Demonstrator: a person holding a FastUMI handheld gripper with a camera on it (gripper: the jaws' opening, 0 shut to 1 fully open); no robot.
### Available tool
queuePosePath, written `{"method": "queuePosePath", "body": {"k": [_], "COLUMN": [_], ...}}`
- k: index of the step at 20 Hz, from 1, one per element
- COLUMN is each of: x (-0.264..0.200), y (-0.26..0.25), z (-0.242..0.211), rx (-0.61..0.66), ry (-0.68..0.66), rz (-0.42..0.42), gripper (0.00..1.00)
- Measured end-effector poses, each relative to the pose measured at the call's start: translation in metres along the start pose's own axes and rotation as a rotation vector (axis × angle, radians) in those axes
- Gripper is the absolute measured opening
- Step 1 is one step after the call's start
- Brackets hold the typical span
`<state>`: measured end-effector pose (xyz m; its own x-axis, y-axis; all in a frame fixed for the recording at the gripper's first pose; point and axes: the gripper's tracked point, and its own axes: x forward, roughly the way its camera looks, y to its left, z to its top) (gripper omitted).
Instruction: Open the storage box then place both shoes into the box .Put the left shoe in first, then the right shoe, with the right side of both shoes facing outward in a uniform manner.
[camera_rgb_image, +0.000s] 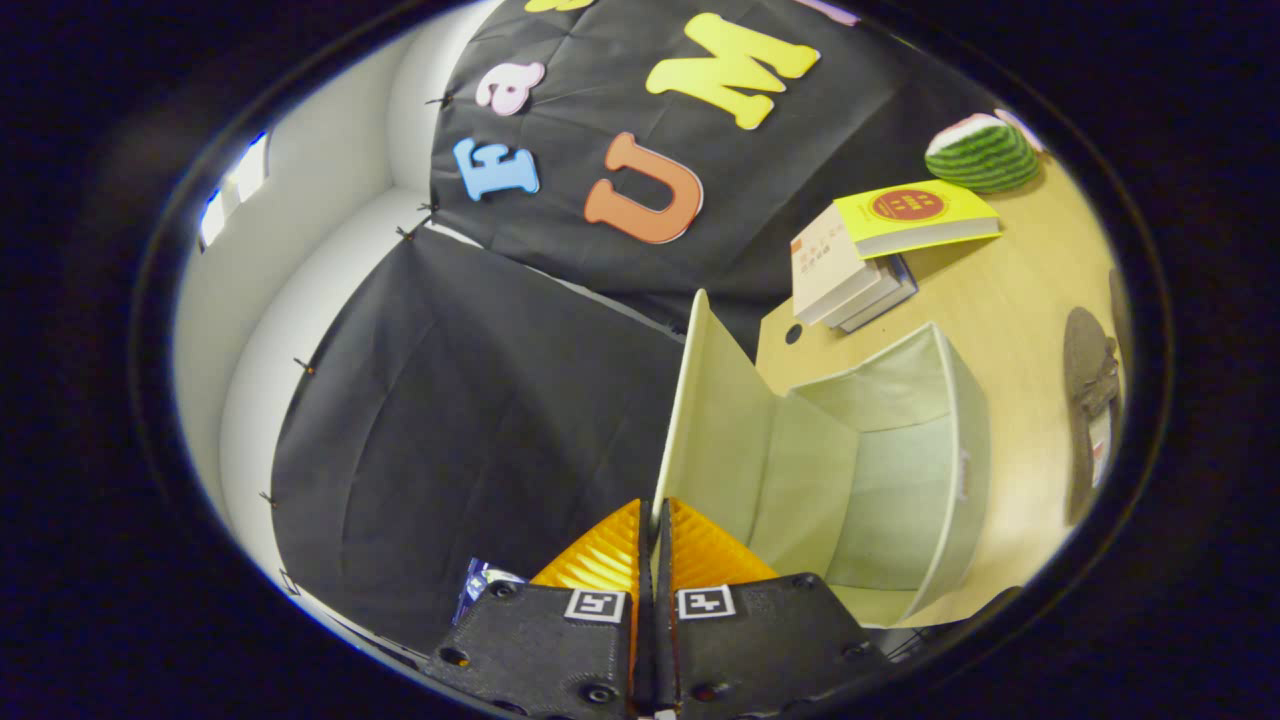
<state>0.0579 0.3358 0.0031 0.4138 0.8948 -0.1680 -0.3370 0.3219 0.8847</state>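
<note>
A pale green fabric storage box (900, 450) stands open on the wooden table (1000, 300), its inside bare. Its lid (715, 430) is swung up and stands on edge. My gripper (655, 515) is shut on the near edge of that lid, both fingers pressed on the thin panel. A dark shoe (1090, 400) lies on the table beyond the box's far side, partly cut off from sight. The view is tilted sideways.
A stack of books (870, 260) with a yellow one on top lies on the table past the box. A watermelon-patterned object (985, 150) sits behind the books. Black cloth walls close the booth to the left of the lid.
</note>
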Motion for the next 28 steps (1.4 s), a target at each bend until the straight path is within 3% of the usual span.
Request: {"method": "queuePosePath", "body": {"k": [5, 7, 9, 12, 13, 15, 20, 28], "x": [0.052, 0.067, 0.075, 0.070, 0.066, 0.051, -0.011, -0.125], "y": [0.035, 0.040, 0.043, 0.042, 0.042, 0.039, 0.006, -0.085], "z": [-0.017, -0.019, -0.025, -0.016, -0.011, 0.002, 0.033, 0.066], "rx": [-0.098, -0.150, -0.182, -0.258, -0.299, -0.384, -0.554, -0.654], "ry": [0.040, 0.046, 0.062, 0.026, -0.003, -0.068, -0.193, -0.243], "rz": [-0.012, -0.027, -0.037, -0.094, -0.116, -0.160, -0.330, -0.665], "gripper": [0.06, 0.14, 0.34, 0.84, 0.92, 0.98, 0.99, 1.00]}}
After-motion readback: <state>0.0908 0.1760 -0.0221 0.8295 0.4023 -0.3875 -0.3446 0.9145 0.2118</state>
